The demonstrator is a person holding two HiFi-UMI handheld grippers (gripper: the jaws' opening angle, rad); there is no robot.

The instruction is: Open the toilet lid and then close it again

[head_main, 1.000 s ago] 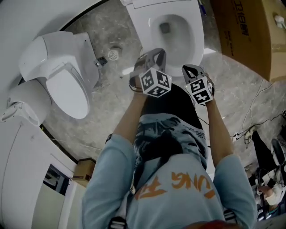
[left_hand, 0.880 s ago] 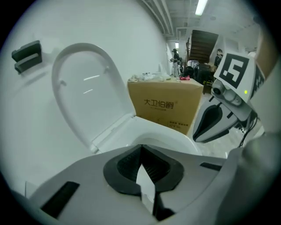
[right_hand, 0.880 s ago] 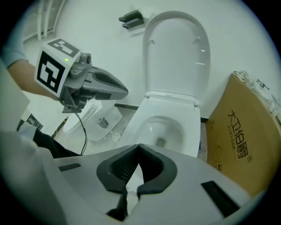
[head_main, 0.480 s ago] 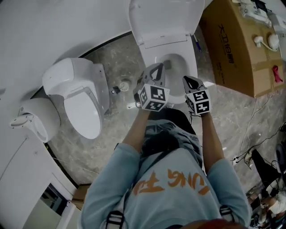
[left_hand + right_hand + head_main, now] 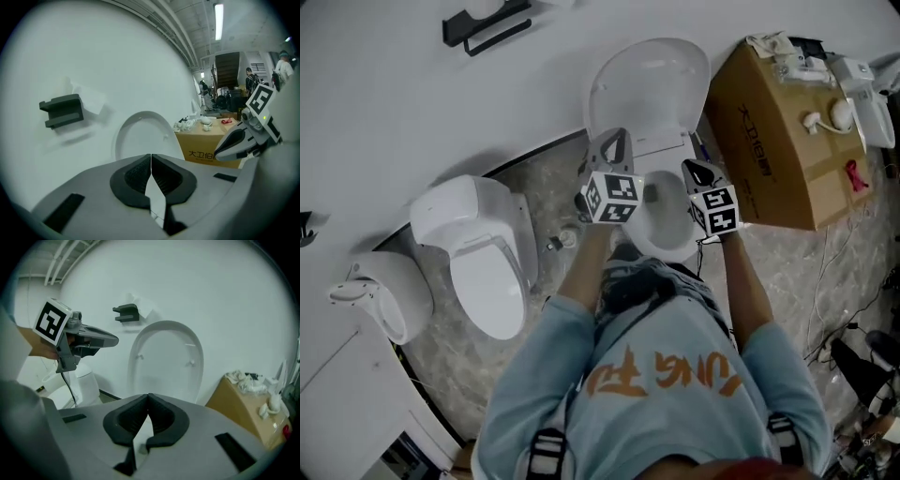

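Note:
The white toilet's lid (image 5: pixel 649 89) stands raised against the wall, and its bowl (image 5: pixel 667 225) lies open below my hands. Both grippers hover above the bowl, short of the lid and touching nothing. My left gripper (image 5: pixel 614 142) is shut and empty; in the left gripper view its jaws (image 5: pixel 151 157) meet in front of the lid (image 5: pixel 143 136). My right gripper (image 5: pixel 693 171) is also shut and empty, its jaws (image 5: pixel 148 398) closed below the lid (image 5: pixel 166 359). Each gripper view shows the other gripper off to the side: the right gripper (image 5: pixel 243 140) and the left gripper (image 5: pixel 89 338).
A second toilet (image 5: pixel 483 262) with its lid down stands to the left, another white fixture (image 5: pixel 375 295) beyond it. A cardboard box (image 5: pixel 778 131) with small items on top sits right of the open toilet. A black bracket (image 5: pixel 483 23) hangs on the wall. Cables (image 5: pixel 834 253) trail on the floor at right.
Both grippers have risen from just over the bowl toward the raised lid. The head view has tilted up, so the whole upright lid and the wall now show.

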